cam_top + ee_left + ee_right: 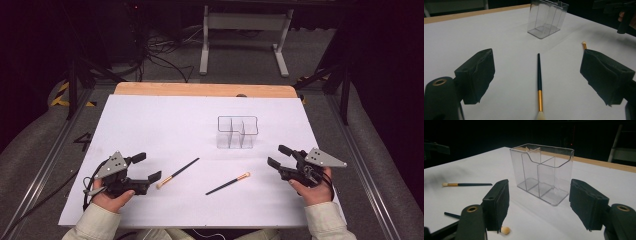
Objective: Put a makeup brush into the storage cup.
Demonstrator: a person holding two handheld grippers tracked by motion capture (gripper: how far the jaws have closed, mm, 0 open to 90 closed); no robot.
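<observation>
Item: clear organizer [237, 132], one, upright, empty, three compartments by our count.

Brushes, two: left brush [177, 173] lies flat near-left of the organizer, right brush [228, 183] near and just right of the first, well apart from it.

Grippers, two: left gripper [145, 167] jaws wide, empty, facing its brush; right gripper [279, 155] wide, empty, beside the organizer's right.

We judge pickup comes next: we should close mid-handle and keep the jaws level.
</observation>
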